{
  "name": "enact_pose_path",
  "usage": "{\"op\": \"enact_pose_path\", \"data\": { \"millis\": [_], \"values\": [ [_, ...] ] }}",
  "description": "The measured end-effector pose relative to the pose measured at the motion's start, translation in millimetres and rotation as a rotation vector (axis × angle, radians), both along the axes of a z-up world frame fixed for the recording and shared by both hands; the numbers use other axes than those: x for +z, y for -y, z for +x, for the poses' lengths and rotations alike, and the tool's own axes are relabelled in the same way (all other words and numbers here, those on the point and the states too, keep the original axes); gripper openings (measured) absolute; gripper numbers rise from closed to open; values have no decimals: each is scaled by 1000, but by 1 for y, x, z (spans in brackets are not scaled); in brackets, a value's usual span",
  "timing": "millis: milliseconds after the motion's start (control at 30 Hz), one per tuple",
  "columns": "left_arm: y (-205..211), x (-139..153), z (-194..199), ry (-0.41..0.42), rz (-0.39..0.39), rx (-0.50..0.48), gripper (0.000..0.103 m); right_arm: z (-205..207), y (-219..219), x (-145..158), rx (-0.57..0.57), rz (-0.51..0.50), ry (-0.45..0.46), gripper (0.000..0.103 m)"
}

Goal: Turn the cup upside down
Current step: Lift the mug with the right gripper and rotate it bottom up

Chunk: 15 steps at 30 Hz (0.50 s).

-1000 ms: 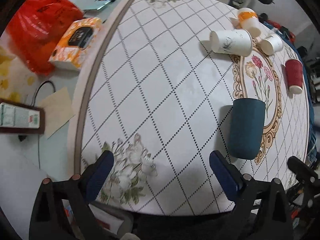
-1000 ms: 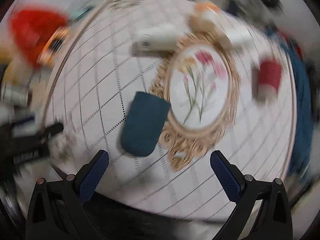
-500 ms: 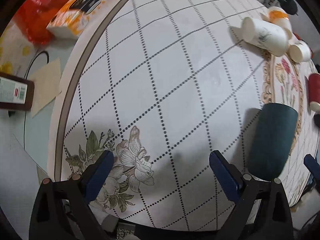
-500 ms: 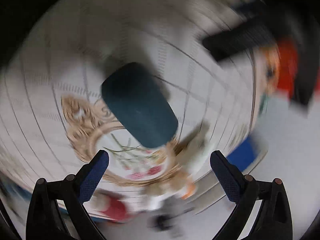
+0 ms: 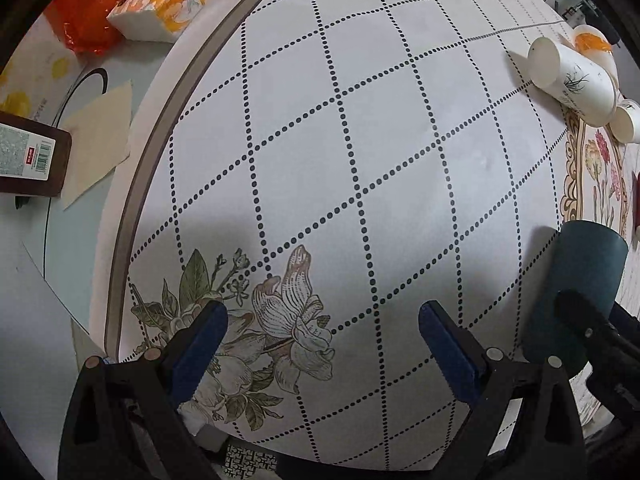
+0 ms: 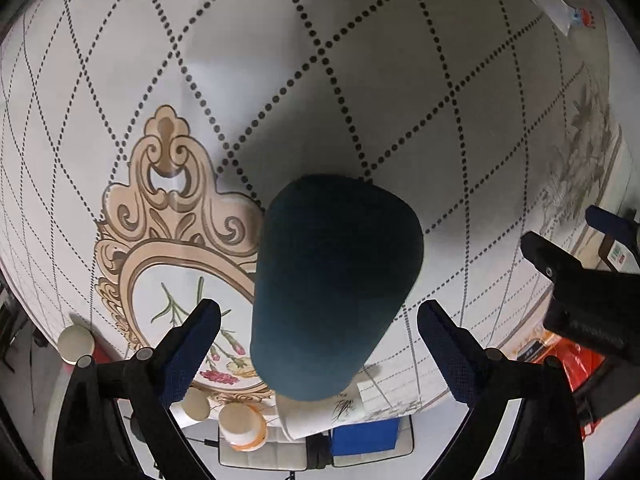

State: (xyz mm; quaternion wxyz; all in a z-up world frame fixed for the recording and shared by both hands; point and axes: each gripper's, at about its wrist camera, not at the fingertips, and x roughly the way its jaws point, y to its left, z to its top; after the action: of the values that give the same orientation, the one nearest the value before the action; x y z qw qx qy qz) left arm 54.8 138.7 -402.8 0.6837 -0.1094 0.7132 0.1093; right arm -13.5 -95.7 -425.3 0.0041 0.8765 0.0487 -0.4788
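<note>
A dark teal cup [image 6: 332, 288] stands on the round table's patterned cloth [image 6: 360, 80], at the edge of the gold floral medallion [image 6: 160, 208]. My right gripper [image 6: 319, 322] is open, inverted above the table, with its blue fingers either side of the cup and apart from it. In the left wrist view the same cup [image 5: 580, 280] is at the far right, with the right gripper's black finger in front of it. My left gripper [image 5: 322, 334] is open and empty over the flower print near the table's front edge.
White paper cups [image 5: 572, 76] lie at the far right of the table, with an orange-banded cup [image 5: 592, 40] behind. A tissue box [image 5: 172, 4], red bag [image 5: 84, 20] and dark box [image 5: 28, 156] sit off the table at left.
My right gripper has turned upside down and closed in until the teal cup sits between its open fingers. My left gripper has moved lower and nearer the table; the cup stays in place.
</note>
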Motion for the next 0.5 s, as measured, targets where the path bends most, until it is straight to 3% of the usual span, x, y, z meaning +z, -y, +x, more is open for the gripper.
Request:
{"op": "enact_pose_path", "data": {
  "millis": [300,367,500],
  "values": [
    [-12,-13,13,-10,-2,-5,98,16,9,-17,25,-26,-8,93],
    [-9,-13,14,-5,1,-9,98,17,4,-21,10,-7,-9,79],
    [-7,-9,15,6,8,-14,98,23,-8,-23,-41,28,-27,74]
  ]
}}
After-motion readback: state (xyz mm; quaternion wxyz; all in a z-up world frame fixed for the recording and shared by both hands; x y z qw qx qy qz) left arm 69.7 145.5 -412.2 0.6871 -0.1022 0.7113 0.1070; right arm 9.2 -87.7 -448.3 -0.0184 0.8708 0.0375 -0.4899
